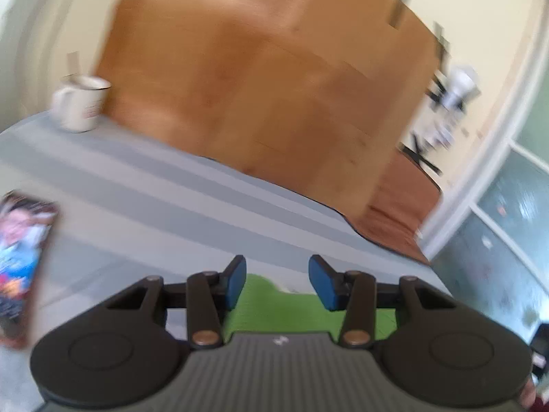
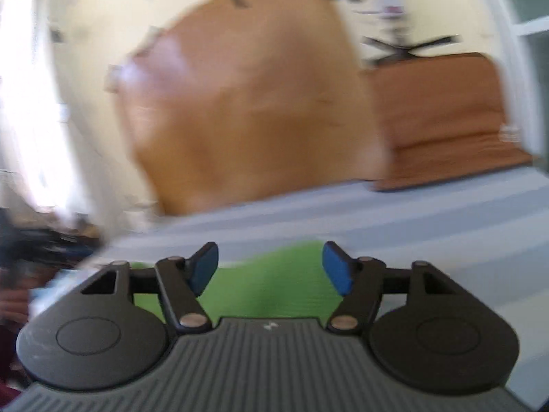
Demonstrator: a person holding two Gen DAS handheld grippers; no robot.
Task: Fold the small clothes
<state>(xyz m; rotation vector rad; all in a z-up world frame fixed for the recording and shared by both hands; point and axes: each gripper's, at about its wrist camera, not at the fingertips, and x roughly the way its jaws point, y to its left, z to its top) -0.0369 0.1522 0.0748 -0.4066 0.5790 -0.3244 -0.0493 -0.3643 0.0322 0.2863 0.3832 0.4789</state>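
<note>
Green knit cloth [image 1: 274, 309] lies on the striped surface [image 1: 154, 206] under my left gripper [image 1: 277, 281], jaws apart, empty. Right view, blurred: the right gripper [image 2: 270, 267] gapes over that cloth, probably untouched. Soft, light, floppy; I'd pinch an edge.

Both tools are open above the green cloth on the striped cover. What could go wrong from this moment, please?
1. Both the left tool and the right tool are open with nothing pinched, so the green cloth may settle unevenly or lose its fold.
2. The white mug stands on the striped cover near its far edge; a wide sweep could tip it.
3. Both views are blurred, so aiming the next grasp may be imprecise.
</note>
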